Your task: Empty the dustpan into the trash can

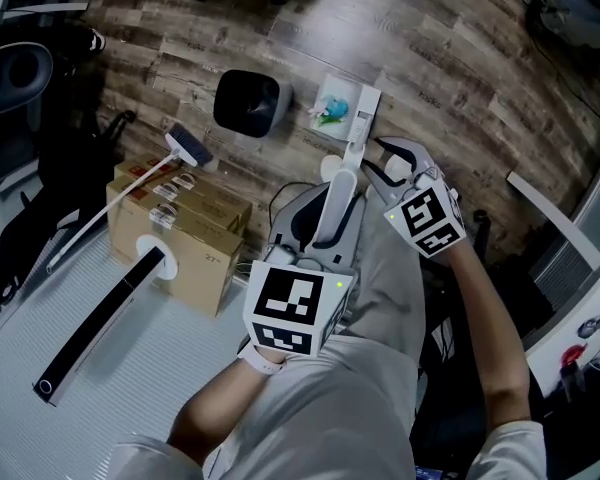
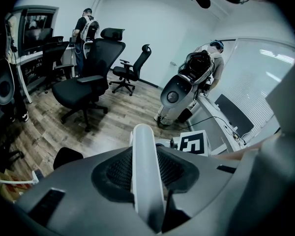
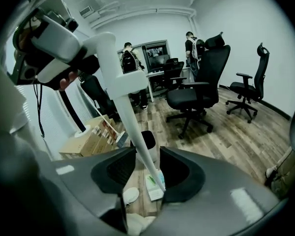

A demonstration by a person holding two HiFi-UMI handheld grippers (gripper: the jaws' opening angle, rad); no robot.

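Head view: black trash can (image 1: 248, 103) stands upright on the wooden floor (image 1: 430, 58), mouth open. Taken as reference for all positions below.

Dustpan (image 1: 332, 106): white pan lies low just to the right of the trash can, close beside it but not over its mouth. A turquoise scrap lies on the pan. Cannot tell whether the pan rests on the floor or hangs just above it. The dustpan handle (image 1: 352, 148) runs from the pan back toward the person, away from the trash can.

Left gripper (image 1: 328, 218): jaws clamped on the near end of the handle. In the left gripper view the white handle (image 2: 141, 141) sits squeezed between both pads of the left gripper (image 2: 146, 173).

Right gripper (image 1: 390, 163): right of the handle, farther from the trash can than the pan. Jaws apart. In the right gripper view the handle (image 3: 119, 82) crosses the gap of the right gripper (image 3: 146, 168) with clearance on one side; the pads do not press it. Trash can (image 3: 146, 140) shows through the same gap, the pan (image 3: 155, 186) below it.

Other: a white brush (image 1: 188, 148) lies left of the trash can, its head nearest the can, its long handle across the cardboard boxes (image 1: 180, 223).
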